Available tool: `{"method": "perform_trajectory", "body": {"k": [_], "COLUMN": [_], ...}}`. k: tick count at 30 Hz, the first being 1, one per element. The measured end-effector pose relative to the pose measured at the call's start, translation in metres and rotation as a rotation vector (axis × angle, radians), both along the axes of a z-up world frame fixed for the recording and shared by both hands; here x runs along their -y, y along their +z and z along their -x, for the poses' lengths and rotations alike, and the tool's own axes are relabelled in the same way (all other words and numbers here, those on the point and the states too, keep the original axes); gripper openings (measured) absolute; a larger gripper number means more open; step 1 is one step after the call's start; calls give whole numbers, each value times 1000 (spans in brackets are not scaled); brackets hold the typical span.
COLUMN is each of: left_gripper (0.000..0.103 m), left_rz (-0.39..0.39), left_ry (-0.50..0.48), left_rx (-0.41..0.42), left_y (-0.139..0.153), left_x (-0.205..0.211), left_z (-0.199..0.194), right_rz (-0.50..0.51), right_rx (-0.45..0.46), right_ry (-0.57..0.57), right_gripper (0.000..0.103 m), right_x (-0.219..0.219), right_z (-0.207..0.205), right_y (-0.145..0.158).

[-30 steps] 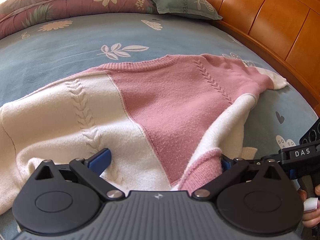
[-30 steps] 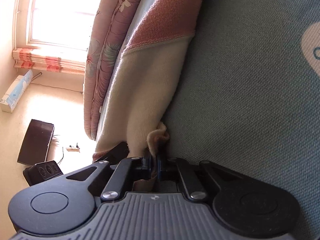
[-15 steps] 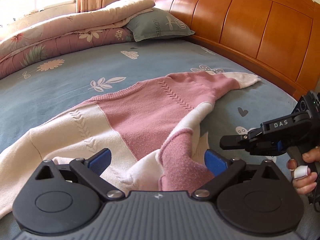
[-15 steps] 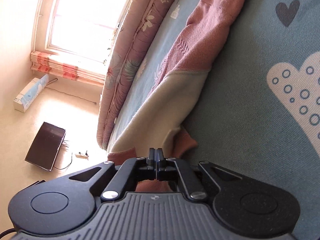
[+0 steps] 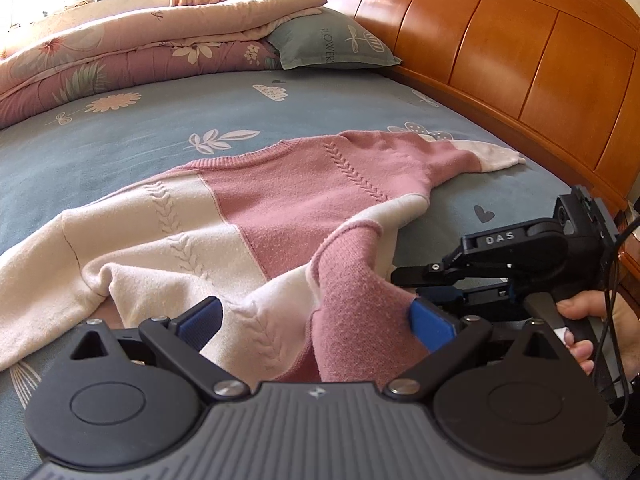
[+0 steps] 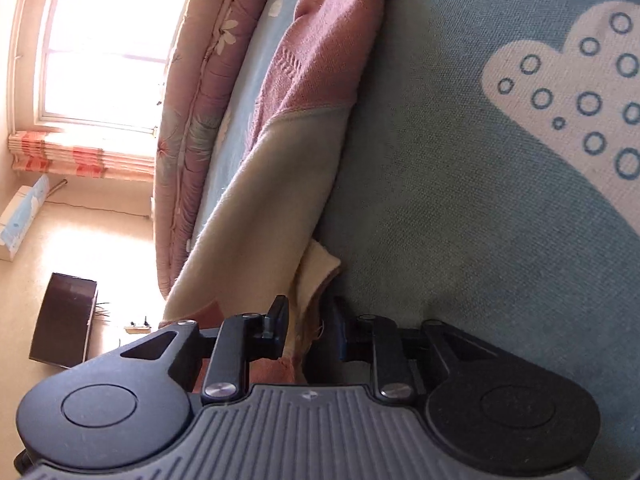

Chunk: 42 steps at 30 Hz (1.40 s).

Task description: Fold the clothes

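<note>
Garment: pink-and-cream cable-knit sweater (image 5: 304,216) spread on the blue-grey patterned bedsheet (image 5: 132,140), near hem bunched.
Left gripper (image 5: 316,318): fingers spread wide (hem lies between them).
Right gripper (image 6: 310,328): jaws parted around a cream fold, not clamped.

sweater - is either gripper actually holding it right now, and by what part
Neither grips it. The left gripper is wide open with the sweater bunched loosely between its fingers; the right gripper is open around the cream hem edge, not clamped.
</note>
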<state>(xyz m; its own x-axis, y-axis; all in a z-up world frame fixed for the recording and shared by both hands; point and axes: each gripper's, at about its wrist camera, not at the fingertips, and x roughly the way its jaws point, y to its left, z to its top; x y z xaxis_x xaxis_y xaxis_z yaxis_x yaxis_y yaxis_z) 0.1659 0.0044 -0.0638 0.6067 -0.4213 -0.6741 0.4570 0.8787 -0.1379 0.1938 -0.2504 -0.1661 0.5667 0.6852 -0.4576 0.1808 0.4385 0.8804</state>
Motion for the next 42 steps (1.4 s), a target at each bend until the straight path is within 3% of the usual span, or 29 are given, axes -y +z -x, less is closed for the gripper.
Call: {"method": "perform_trajectory", "body": {"k": [3,10,17,23,32,39,42], "left_gripper": [99,99,99,99,99,99,99], "left_rz": [13,16,-5,-42,-69,-39,0], "left_ry": [5,10,16,7,-18,14,68], "left_rx": [-11,-14,18,22,11,-13,-58], "left_y": [-5,-6,6,10,7,5,-1], "left_x": [-1,-4,-8,-6,5,-1,-14], "left_z": [0,7,18,25,35,43,46], "right_rz": [55,-5,-6,21,179,306,350], "right_rx": [26,145,294,319,333,348,312], "right_ry": [-6,-5,36,46,74,112,93], "right_gripper": [6,8,7,7,8,12,14], "right_x": [-12,-13,10,41,62,70,78], "right_z": [-13,-15,12,62,132,181,187], "right_y": [-3,-1,44,63,84,97,94]}}
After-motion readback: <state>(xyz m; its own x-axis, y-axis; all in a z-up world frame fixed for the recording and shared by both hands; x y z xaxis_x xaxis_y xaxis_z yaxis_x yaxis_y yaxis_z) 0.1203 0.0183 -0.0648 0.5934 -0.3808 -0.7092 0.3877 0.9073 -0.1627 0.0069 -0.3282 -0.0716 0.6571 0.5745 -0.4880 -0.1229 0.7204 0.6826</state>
